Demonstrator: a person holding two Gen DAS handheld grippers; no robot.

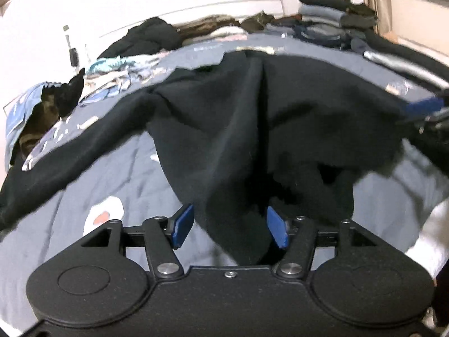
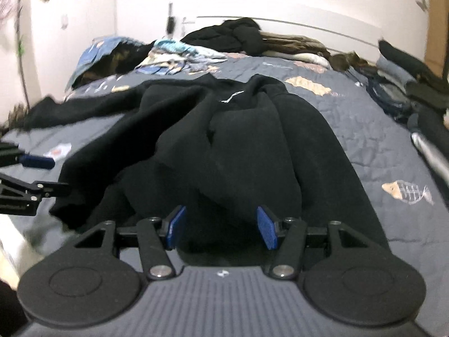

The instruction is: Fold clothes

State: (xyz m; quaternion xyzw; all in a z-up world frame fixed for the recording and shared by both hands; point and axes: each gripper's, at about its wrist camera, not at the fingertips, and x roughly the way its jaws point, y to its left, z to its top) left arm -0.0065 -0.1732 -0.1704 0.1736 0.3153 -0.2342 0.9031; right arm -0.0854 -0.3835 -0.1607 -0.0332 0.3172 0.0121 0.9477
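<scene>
A black long-sleeved garment (image 1: 224, 118) lies rumpled on the blue-grey bedspread (image 1: 112, 179), one sleeve trailing to the left. My left gripper (image 1: 230, 227) is open, and a fold of the garment's near edge hangs between its blue pads (image 1: 182, 224) without being pinched. In the right wrist view the same garment (image 2: 224, 146) is bunched in thick folds. My right gripper (image 2: 221, 227) is open too, its blue pads (image 2: 266, 227) standing either side of the near hem. Each gripper shows in the other's view: the right gripper (image 1: 421, 112) at the garment's right edge, the left gripper (image 2: 53, 175) at its left edge.
Unfolded clothes (image 2: 174, 56) and a dark jacket (image 2: 233, 38) are piled at the head of the bed. Stacks of folded clothes (image 1: 331, 22) line the far right side. A metal tube (image 2: 432, 154) lies along the right edge. White walls stand behind.
</scene>
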